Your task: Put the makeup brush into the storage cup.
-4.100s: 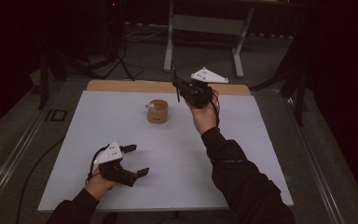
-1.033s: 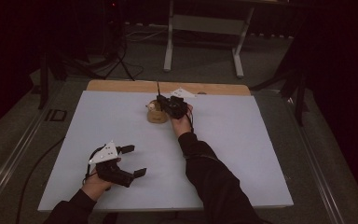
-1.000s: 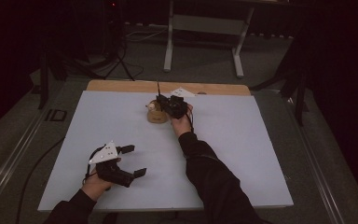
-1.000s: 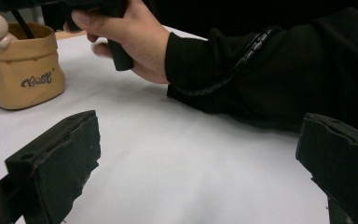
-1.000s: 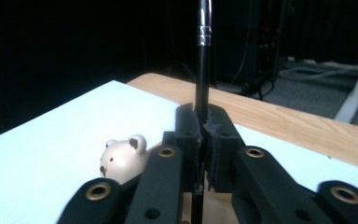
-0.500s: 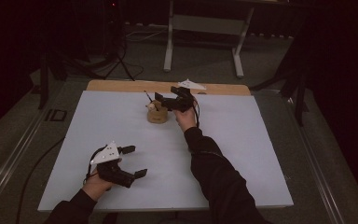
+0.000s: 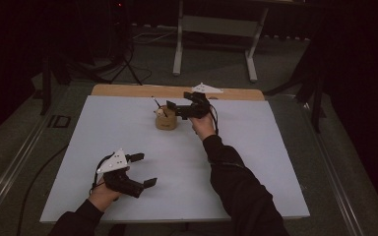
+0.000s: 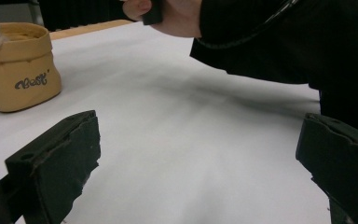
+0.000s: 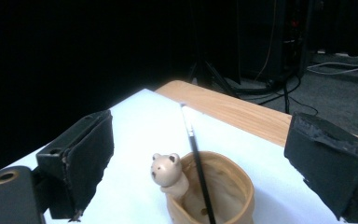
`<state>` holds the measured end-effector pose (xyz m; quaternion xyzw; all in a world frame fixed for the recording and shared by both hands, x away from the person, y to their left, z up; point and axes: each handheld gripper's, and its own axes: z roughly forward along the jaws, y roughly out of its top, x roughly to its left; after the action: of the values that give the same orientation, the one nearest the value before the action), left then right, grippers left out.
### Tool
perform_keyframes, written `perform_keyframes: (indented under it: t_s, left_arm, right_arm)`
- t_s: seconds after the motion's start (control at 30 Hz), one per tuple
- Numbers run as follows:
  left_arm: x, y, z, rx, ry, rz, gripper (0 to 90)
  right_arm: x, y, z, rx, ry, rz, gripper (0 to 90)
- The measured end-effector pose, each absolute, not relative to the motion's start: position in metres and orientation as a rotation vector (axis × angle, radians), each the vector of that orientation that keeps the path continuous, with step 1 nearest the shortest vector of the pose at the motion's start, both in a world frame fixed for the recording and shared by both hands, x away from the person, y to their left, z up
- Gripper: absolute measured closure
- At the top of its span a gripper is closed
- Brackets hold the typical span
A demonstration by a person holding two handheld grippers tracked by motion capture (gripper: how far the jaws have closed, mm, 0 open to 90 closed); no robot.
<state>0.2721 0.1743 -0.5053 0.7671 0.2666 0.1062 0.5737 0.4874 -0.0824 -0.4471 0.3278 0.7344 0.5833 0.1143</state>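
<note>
Pot [image 9: 212, 196] base — cut off below

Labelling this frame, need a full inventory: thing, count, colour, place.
pot: 1, tan with a bear figure on its rim, far middle of table
brush: 1, thin and black, standing tilted in the pot
table: 1, white top with a wooden far edge
metal stand: 1, grey, on the floor beyond the table
left hand-held gripper: 1, black, open, near left of table
right hand-held gripper: 1, black, open, at the pot

Pot [image 7: 166, 121] with upright brush [image 7: 156, 103] blocked the mat's [image 7: 128, 132] 12 o'clock. Right forearm [image 7: 226, 167] barred 3 o'clock; 9 o'clock lay open.
</note>
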Motion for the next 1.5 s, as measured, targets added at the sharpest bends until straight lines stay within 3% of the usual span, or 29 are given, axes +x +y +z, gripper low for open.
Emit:
perform_keyframes:
  t_s: [0.53,1.07,1.5]
  left_arm:
    - [0.273,0.173,-0.504,1.795,0.626,0.256,0.0]
    - [0.273,0.171,-0.504,1.801,0.621,0.256,0.0]
    - [0.273,0.171,-0.503,1.8,0.635,0.261,0.0]
  right_arm:
    - [0.468,-0.11,-0.421,0.904,2.202,1.705,8.3]
    - [0.448,-0.143,-0.422,0.858,2.236,1.665,9.1]
    - [0.427,-0.177,-0.419,0.796,2.292,1.671,17.4]
